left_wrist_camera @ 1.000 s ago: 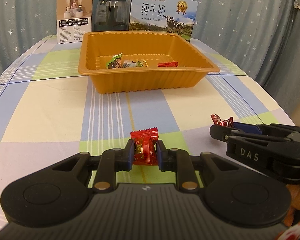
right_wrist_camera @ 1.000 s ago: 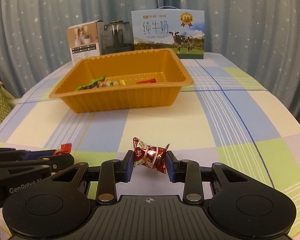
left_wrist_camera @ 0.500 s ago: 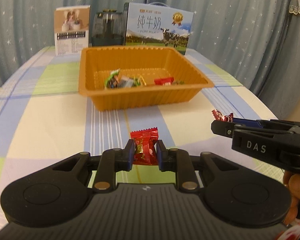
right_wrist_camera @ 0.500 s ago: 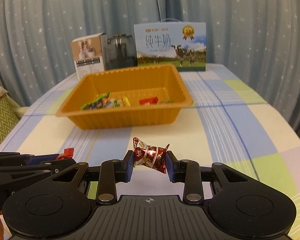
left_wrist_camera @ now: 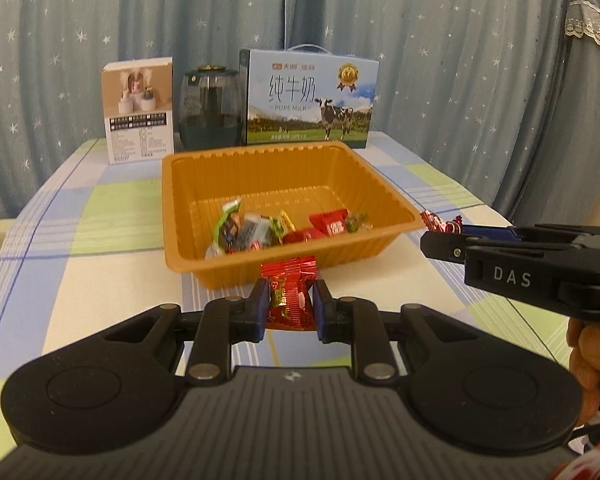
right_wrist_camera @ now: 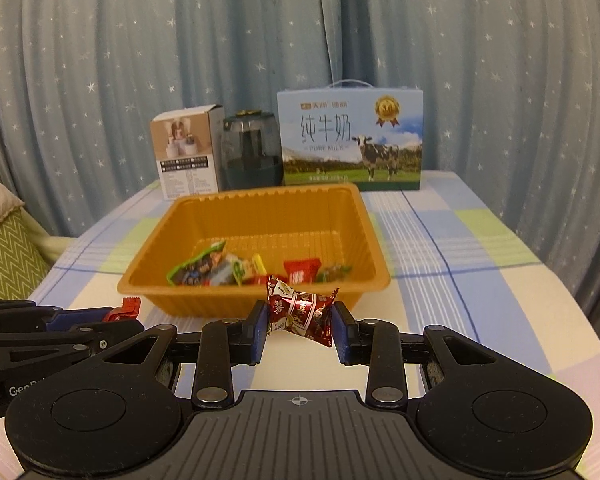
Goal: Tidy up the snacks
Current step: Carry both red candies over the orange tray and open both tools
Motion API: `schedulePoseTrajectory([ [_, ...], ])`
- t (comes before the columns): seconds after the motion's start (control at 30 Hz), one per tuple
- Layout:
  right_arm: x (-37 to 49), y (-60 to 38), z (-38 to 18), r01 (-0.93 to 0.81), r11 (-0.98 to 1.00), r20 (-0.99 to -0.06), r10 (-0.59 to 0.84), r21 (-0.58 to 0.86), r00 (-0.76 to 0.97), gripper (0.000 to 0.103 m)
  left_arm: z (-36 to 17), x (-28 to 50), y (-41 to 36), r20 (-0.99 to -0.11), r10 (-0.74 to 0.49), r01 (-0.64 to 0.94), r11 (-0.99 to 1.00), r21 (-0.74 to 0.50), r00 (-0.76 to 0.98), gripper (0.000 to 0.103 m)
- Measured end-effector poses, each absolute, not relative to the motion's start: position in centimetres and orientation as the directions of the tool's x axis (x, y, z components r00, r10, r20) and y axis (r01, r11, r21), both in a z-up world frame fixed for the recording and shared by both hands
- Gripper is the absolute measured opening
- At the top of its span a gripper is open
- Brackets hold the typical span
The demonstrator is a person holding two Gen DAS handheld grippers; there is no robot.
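My left gripper [left_wrist_camera: 288,304] is shut on a red wrapped snack [left_wrist_camera: 290,294], held above the table just short of the orange tray's near wall [left_wrist_camera: 340,256]. My right gripper [right_wrist_camera: 300,322] is shut on a dark red twist-wrapped candy [right_wrist_camera: 300,310], also raised just short of the tray [right_wrist_camera: 260,300]. The right gripper with its candy [left_wrist_camera: 440,222] shows at the right of the left wrist view. The left gripper with its red snack [right_wrist_camera: 130,306] shows at the left of the right wrist view. Several wrapped snacks [left_wrist_camera: 276,228] lie in the tray.
Behind the tray stand a small white box [left_wrist_camera: 140,110], a dark jar [left_wrist_camera: 210,110] and a blue milk carton [left_wrist_camera: 308,100]. The table has a checked cloth [right_wrist_camera: 480,280]. Starred curtains hang behind. A green cushion [right_wrist_camera: 4,260] lies at the left.
Both grippers have risen and moved toward the tray with their snacks held; the inside of the tray shows more from above.
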State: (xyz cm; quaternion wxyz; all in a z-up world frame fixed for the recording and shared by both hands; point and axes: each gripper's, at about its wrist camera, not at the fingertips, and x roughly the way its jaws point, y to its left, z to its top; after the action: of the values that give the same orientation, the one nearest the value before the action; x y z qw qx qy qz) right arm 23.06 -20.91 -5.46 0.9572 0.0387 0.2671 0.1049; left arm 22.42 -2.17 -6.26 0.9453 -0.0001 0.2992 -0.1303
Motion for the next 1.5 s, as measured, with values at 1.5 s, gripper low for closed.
schedulePoseTrajectory([
  [1.5, 37.6, -20.8, -6.0, -0.199, 0.957, -0.482, 0.278, 0.209, 0.831, 0.034, -6.4, 36.8, -0.1, -0.531, -0.189, 0.154, 0.982, -0.110, 0.826, 0.020],
])
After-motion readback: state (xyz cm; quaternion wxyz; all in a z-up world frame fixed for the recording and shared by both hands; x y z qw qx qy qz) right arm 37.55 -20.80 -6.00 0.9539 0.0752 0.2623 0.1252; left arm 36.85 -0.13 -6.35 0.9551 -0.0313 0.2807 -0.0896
